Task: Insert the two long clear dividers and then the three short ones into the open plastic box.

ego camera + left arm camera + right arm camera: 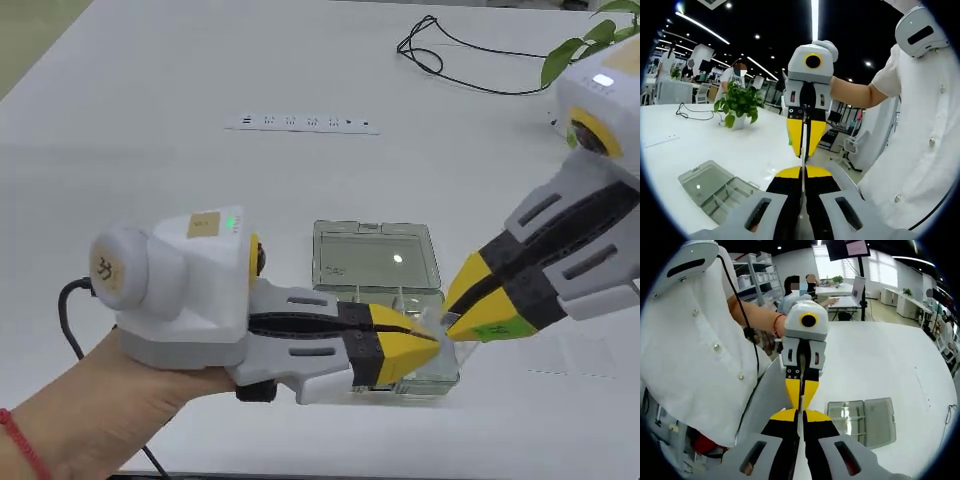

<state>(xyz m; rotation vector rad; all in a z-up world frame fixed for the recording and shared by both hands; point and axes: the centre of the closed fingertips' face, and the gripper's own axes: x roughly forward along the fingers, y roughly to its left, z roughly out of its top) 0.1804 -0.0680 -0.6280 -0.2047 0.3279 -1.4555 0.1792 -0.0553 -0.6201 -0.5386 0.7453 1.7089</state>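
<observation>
L gripper [425, 340] & R gripper [452, 318] meet tip-to-tip, both jaws pressed shut, apparently pinching opposite ends of one divider [440, 328], long axis tip-to-tip, just over box [445, 372] base; next move prob. straight down.

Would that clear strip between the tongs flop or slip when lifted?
Probably stiffish: the clear divider runs straight, edge-on, between the left tongs and right tongs. Likely light and slippery, being thin, smooth plastic.

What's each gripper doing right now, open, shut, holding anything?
Left gripper: shut on one end of a thin clear divider, seen edge-on.
Right gripper: shut on the same divider's other end, above the open box.
</observation>
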